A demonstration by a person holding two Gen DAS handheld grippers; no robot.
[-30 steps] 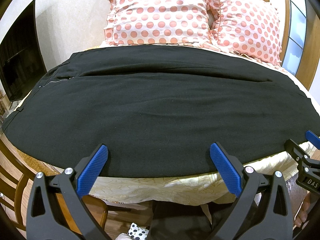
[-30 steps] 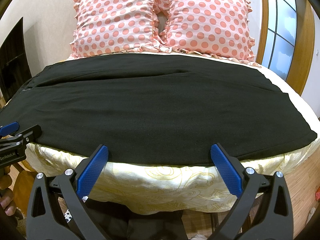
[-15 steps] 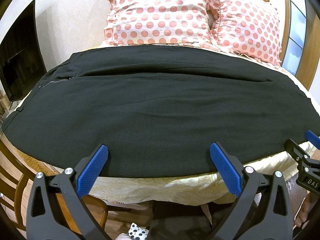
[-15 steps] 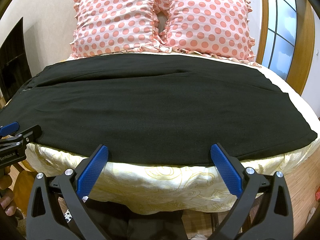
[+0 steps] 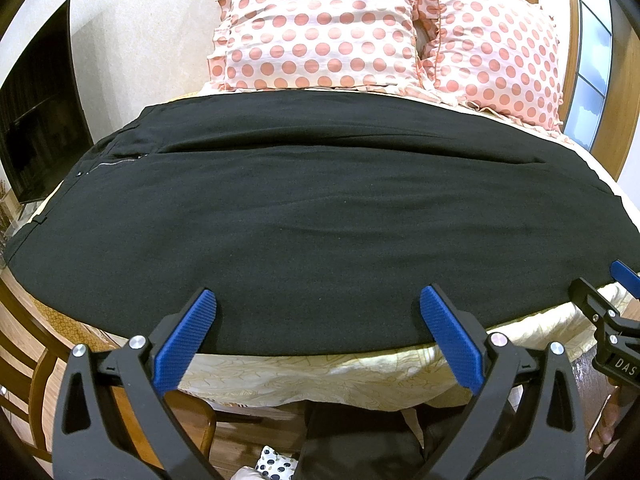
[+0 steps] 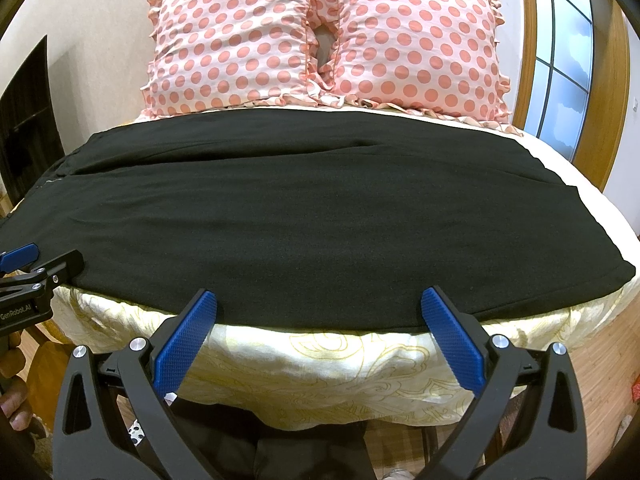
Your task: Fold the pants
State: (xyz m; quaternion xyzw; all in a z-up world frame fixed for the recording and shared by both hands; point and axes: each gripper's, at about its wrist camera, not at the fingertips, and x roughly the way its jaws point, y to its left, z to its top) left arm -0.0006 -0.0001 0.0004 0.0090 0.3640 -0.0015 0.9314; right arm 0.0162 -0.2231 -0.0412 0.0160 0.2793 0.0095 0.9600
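Observation:
Black pants (image 5: 312, 216) lie spread flat across the bed, waistband and zipper to the left, leg hems to the right (image 6: 580, 264). One leg lies beyond the other, with a long crease between them. My left gripper (image 5: 318, 308) hovers open just above the near edge of the pants, nothing between its blue pads. My right gripper (image 6: 320, 312) is open too, at the near edge farther right. Each gripper shows at the side of the other's view: the right gripper (image 5: 612, 304) and the left gripper (image 6: 36, 268).
Two pink polka-dot pillows (image 6: 320, 40) stand at the head of the bed. A cream patterned bedspread (image 6: 320, 368) hangs over the near edge. A dark screen (image 5: 36, 136) is at the left, a wooden chair (image 5: 24, 344) below it, and a window (image 6: 568, 80) at the right.

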